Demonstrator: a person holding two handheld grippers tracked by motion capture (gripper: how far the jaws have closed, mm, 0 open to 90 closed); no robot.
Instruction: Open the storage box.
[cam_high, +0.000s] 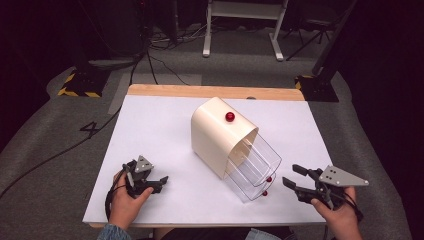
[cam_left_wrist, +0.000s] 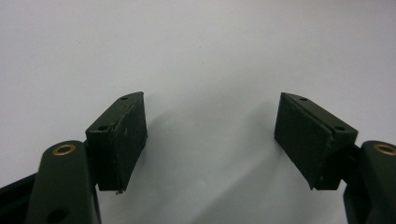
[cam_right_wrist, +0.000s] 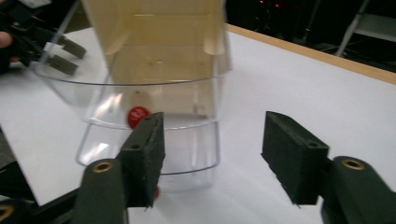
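Note:
A cream cabinet (cam_high: 215, 132) lies in the middle of the white board (cam_high: 155, 125), with a red knob (cam_high: 230, 116) on its upper face. Two clear drawers (cam_high: 255, 165) stick out of it toward the front right, each with a small red knob (cam_high: 269, 179) at its end. My right gripper (cam_high: 290, 175) stands open just right of those drawer ends, apart from them. In the right gripper view its pads (cam_right_wrist: 148, 154) frame the clear drawer (cam_right_wrist: 187, 98) and a red knob (cam_right_wrist: 137, 116), touching neither. My left gripper (cam_high: 161, 182) rests open at the front left over bare board, its jaws (cam_left_wrist: 210, 126) empty.
The board lies on a table with a wooden far edge (cam_high: 215, 91). Grey carpet surrounds it, with cables (cam_high: 60, 150) at the left. Stand bases with yellow-black tape (cam_high: 80, 85) and a white frame's legs (cam_high: 240, 30) are beyond the table.

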